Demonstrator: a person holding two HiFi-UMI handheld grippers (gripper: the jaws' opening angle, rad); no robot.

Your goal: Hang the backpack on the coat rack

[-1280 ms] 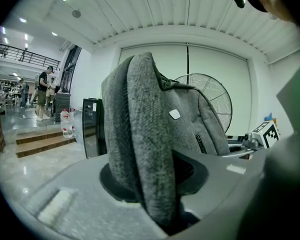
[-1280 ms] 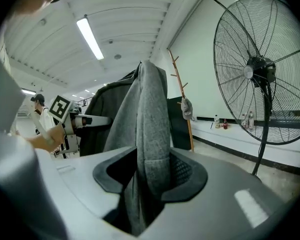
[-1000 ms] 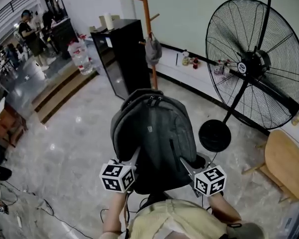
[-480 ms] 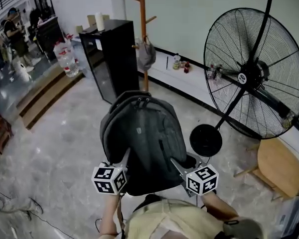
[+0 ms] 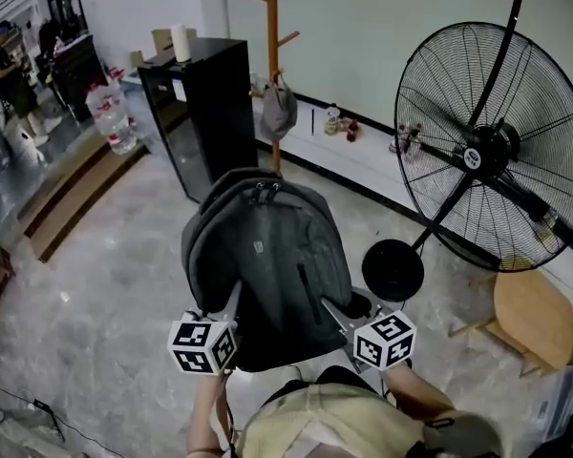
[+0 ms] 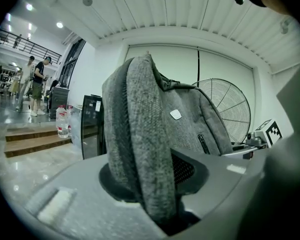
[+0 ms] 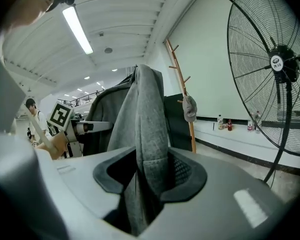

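While one grey backpack [image 5: 267,275] is held above the floor, two claws clench it: the left claw [image 6: 155,184] on one side edge, the right claw [image 7: 149,176] on the other. One coat rack [image 5: 272,55] stands well beyond, bearing one cap [image 5: 278,111], between one cabinet [image 5: 205,113] and one fan [image 5: 492,151].

We see a backpack [image 5: 267,270] of matt grey woven cloth. The coat rack [image 5: 272,65] looks wooden, the floor [image 5: 105,289] glossy.
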